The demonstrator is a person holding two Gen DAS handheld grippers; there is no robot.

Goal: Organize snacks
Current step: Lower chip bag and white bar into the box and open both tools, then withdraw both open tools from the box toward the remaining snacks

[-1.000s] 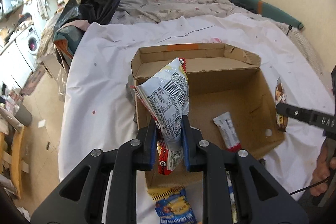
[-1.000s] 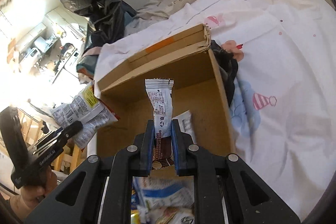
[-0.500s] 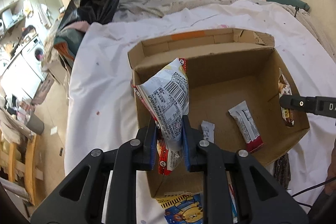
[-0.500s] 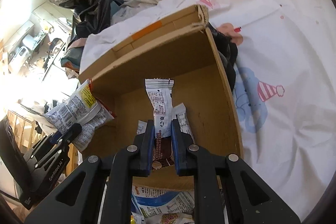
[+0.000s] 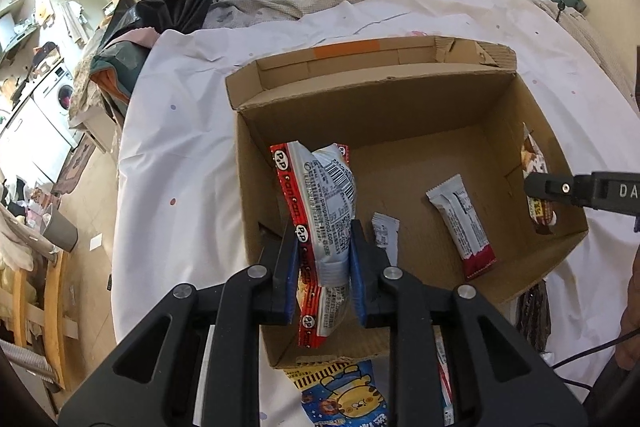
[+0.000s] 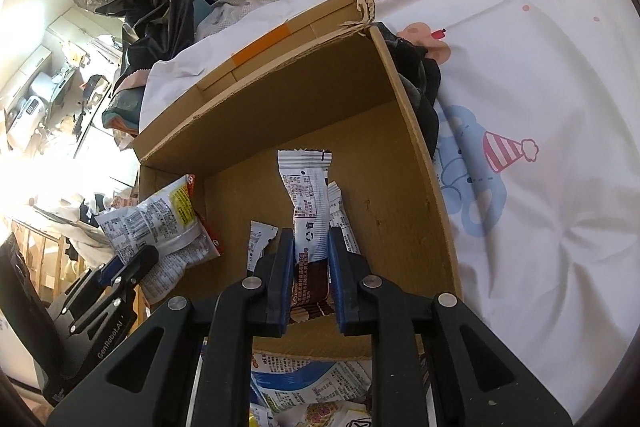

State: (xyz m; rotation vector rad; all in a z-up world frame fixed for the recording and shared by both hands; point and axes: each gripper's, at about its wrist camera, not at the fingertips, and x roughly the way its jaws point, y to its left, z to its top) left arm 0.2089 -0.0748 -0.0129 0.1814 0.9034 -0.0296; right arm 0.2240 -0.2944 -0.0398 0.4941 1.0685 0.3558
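- The left gripper (image 5: 324, 259) is hanging over the left side of the cardboard box (image 5: 360, 103), which sits on a white sheet (image 5: 180, 167). Its jaws have just been opening, and the red-and-silver snack bag (image 5: 324, 211) is standing between the pads, which look barely on it.
- To finish well, it is worth letting the bag drop flat beside the left wall, clear of the small white sachet (image 5: 385, 235) and the wrapped bar (image 5: 460, 223) lying on the box floor.
- The right gripper (image 6: 311, 267) is over the box's right side, jaws likewise just opening, with the white-and-brown chocolate bar (image 6: 306, 211) upright between the pads.
- It is best released low, alongside the bar already inside, not across it.
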